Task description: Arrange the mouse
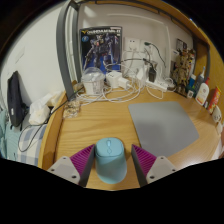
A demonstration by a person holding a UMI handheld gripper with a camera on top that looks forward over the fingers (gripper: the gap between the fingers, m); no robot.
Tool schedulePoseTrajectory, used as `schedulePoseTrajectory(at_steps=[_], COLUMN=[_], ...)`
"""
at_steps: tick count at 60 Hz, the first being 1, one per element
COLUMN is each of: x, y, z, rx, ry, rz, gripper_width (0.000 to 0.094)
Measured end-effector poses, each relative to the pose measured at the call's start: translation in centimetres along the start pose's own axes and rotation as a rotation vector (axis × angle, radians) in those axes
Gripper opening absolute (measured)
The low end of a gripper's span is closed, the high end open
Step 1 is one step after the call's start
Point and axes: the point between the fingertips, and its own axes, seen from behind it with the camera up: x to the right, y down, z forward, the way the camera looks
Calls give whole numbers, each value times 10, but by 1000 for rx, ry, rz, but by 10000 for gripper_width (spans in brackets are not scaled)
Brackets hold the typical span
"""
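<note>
A light blue mouse (111,160) sits between my gripper's (113,150) two fingers, its front pointing away over the wooden desk (100,125). Both pink pads (84,160) lie against its sides, so the gripper is shut on it. A grey mouse pad (163,125) lies on the desk ahead and to the right of the fingers. I cannot tell whether the mouse rests on the wood or is held just above it.
At the back of the desk are white power strips with tangled cables (120,82), a poster (101,50) on the wall, and a grey lamp post (67,50). Bottles and a figurine (182,65) stand at the far right. A black object (17,100) is beyond the desk's left edge.
</note>
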Motion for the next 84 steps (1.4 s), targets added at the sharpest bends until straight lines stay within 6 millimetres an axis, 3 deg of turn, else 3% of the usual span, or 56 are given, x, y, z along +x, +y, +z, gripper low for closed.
schedulePoseTrajectory(at_steps=[6,7,14,15,25,26,27,32,33,38,41,46,48,49,50,55,56,62,65,71,73,84], x=[0,-6,-10,-7,-14,-22,-11,-11,-19,-15,-29,-22,-19,-28,-9,12,25,63,93,125,151,185], y=[-6,-2,1,0,2,5,0,1,3,0,-14,-46,-63,-84,-94,-147,-160,-207,-220,-217,-215,-155], z=[-6,6,9,-1,13,3,4,5,10,1,-4,-29,-37,-44,-54,-68,-74,-78,-75,-48,-35,27], rx=[-1,-1,4,5,32,40,37,35,34,13,35,98,130,141,156,237,252,316,338,322,306,177], ry=[-6,-8,-13,-12,-71,-76,-93,-114,-117,-152,-189,-236,-240,-236,-236,-223,-218,-169,-156,-112,-105,-104], rz=[-4,-8,-14,-17,-48,-55,-63,-100,-96,-101,-88,-91,-102,-109,-111,-131,-137,-163,-154,-137,-133,-76], gripper_width=[556,525,497,490,359,335,335,335,335,332,335,333,334,334,334,334,335,332,334,332,335,333])
